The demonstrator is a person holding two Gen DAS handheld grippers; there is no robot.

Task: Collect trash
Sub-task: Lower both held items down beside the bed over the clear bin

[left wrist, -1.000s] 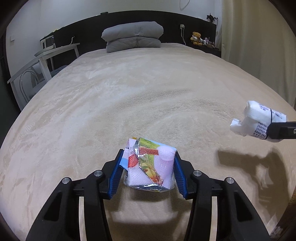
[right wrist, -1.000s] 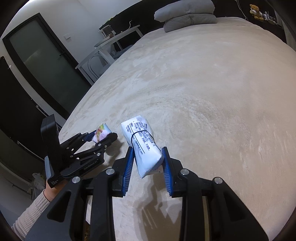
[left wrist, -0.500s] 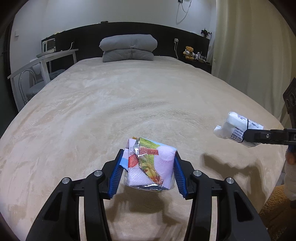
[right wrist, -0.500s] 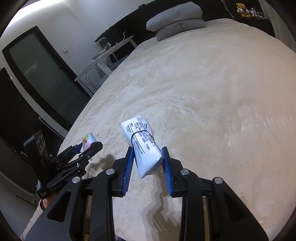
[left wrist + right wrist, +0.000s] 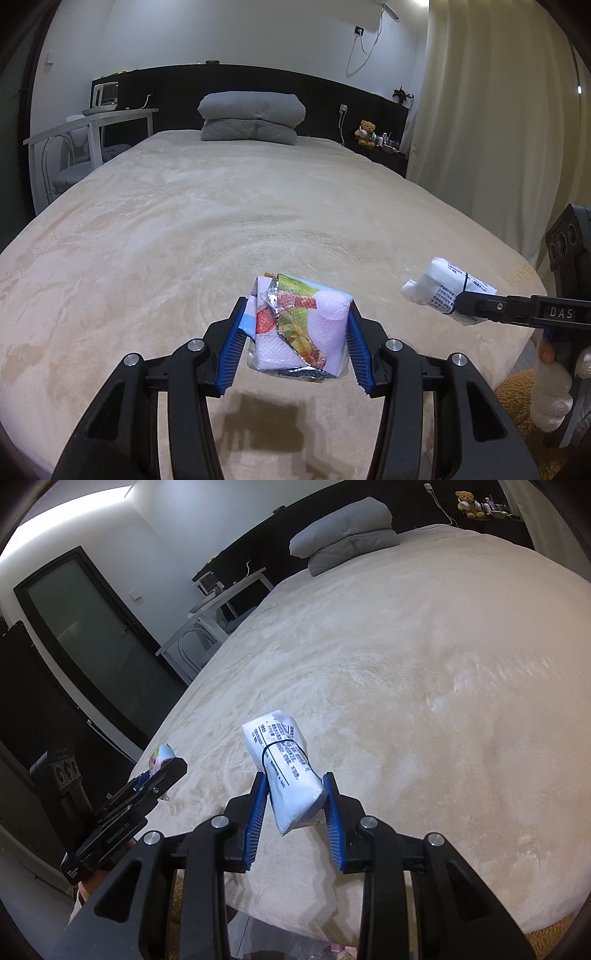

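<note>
Both grippers have drawn back toward the foot of the bed since the earlier frames, and more of the room shows now than a second ago.

From the left wrist view, my left gripper [image 5: 295, 336] is clamped on the colourful snack wrapper [image 5: 299, 332], with the blue pads [image 5: 232, 347] pressing on both of its sides. The wrapper hangs in the air above the beige bed cover [image 5: 184, 229] and casts a shadow below it. At the right edge I see the right gripper [image 5: 476, 306] from the side, holding the white packet [image 5: 443, 288], and under it a part of a hand in a light sleeve. At the far end lie the grey pillows [image 5: 253, 118], and a teddy bear [image 5: 365, 133] sits by the headboard.

From the right wrist view, my right gripper is closed tight on the white packet [image 5: 286, 771], which stands tilted between the pads and leans to the left. The left gripper [image 5: 162, 771] is at the left side, near the edge of the bed, and only a small corner of the wrapper shows there.

I judge that the picking part is done for these two pieces, since both are lifted off the bed. I see no more trash on the cover in these views. What is left is to carry both pieces to a bin and release them, but no bin shows in either view, so I cannot tell where it is.
</note>
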